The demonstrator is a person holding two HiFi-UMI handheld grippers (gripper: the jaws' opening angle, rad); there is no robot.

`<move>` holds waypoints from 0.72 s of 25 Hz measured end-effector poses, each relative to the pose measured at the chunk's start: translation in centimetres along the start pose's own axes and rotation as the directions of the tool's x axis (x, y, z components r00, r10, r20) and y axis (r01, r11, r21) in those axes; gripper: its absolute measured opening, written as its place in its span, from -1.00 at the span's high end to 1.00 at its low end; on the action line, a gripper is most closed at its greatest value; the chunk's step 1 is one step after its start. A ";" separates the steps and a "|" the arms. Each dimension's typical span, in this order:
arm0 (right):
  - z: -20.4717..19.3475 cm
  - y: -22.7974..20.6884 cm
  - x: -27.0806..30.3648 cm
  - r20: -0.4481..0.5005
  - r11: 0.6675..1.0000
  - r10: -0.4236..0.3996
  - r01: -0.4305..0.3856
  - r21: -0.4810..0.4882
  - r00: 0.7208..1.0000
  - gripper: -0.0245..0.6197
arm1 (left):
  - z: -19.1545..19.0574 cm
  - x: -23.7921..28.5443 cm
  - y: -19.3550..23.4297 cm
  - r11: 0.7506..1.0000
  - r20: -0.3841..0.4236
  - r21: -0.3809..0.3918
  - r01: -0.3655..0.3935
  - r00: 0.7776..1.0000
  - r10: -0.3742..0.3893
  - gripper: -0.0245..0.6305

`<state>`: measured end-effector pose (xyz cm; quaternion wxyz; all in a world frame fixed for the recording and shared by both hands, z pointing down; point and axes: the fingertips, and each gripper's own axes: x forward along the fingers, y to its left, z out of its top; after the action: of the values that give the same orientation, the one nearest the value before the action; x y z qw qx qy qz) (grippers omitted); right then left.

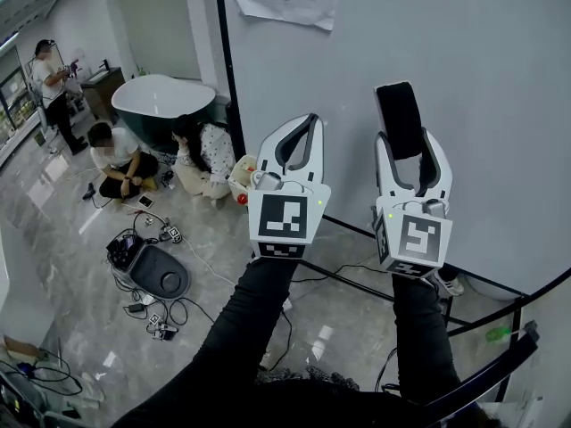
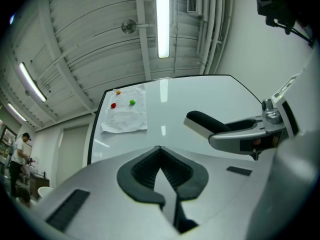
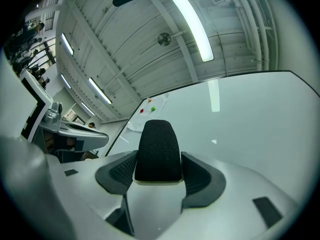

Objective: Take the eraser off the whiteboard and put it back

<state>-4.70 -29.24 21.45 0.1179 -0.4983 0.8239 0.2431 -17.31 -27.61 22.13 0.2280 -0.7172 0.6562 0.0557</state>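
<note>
**Right gripper (image 3: pixel 159 165).** Its fingers (image 3: pixel 201 178) are spread wide and clamp the eraser (image 3: pixel 158 149) by its two long sides. The far end sticks out well past the tips. In my judgement this hold leaves a broad face free to meet the whiteboard (image 3: pixel 240 114) squarely.

**Eraser.** A rounded oblong block with a black, woven-looking face and a pale edge at the near end. It is held up in front of the board. No view settles whether it touches the board.

**Left gripper (image 2: pixel 160 156).** Its fingers (image 2: pixel 137 171) are pressed together at the tips with nothing between them. It is raised beside the right gripper and appears idle.

**Materials.** The finger pads are dark and ribbed, set in smooth pale shells.

**Surroundings.** The whiteboard is glossy and reflects the ceiling lights. A paper sheet (image 2: pixel 125 111) is pinned to it by small coloured magnets, well apart from the eraser.

**Assessment.** Removal appears done; replacement is outstanding.
</note>
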 end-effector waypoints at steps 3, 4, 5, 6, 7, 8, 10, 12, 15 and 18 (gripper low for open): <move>-0.7 2.3 1.8 -0.004 1.000 0.004 -0.004 -0.020 1.000 0.07 | -1.0 0.2 2.3 1.000 -0.005 0.002 0.000 1.000 0.000 0.91; -0.9 3.0 2.4 -0.007 1.000 0.005 -0.005 -0.025 1.000 0.07 | -1.3 0.4 3.1 1.000 -0.005 0.001 0.001 1.000 -0.001 0.91; -1.1 3.6 3.0 -0.013 1.000 0.004 -0.004 -0.026 1.000 0.07 | -1.5 0.5 3.8 1.000 -0.005 0.001 0.002 1.000 -0.002 0.91; -1.4 4.2 3.7 -0.022 1.000 0.003 -0.004 -0.020 1.000 0.07 | -1.7 0.7 4.5 1.000 -0.003 0.001 0.003 1.000 -0.003 0.91; -1.6 4.9 4.4 -0.031 1.000 0.002 -0.003 -0.009 1.000 0.07 | -1.9 0.9 5.2 1.000 -0.002 0.000 0.003 1.000 -0.003 0.91; -1.7 5.5 5.0 -0.041 1.000 0.004 -0.004 0.000 0.999 0.07 | -2.1 1.0 5.9 1.000 -0.001 0.000 0.003 1.000 -0.003 0.91; -2.2 6.8 6.2 -0.042 1.000 0.011 -0.012 -0.006 0.999 0.07 | -2.6 1.3 7.3 1.000 -0.006 0.003 0.001 1.000 -0.001 0.91; -2.5 8.0 7.3 -0.036 1.000 0.016 -0.016 -0.017 0.999 0.07 | -3.0 1.6 8.5 1.000 -0.017 0.020 0.001 1.000 -0.001 0.91; -3.3 9.9 9.2 -0.054 1.000 0.019 -0.020 -0.008 0.998 0.07 | -3.5 2.1 9.6 1.000 -0.005 0.003 0.016 1.000 -0.016 0.91; -3.9 11.8 11.0 -0.064 0.999 0.033 -0.034 -0.003 0.997 0.07 | -4.0 2.5 11.0 1.000 -0.006 0.002 0.016 1.000 -0.016 0.91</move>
<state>-20.13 -35.09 23.38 0.0864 -0.4921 0.8350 0.2304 -28.50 -31.85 21.92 0.2269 -0.7222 0.6514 0.0511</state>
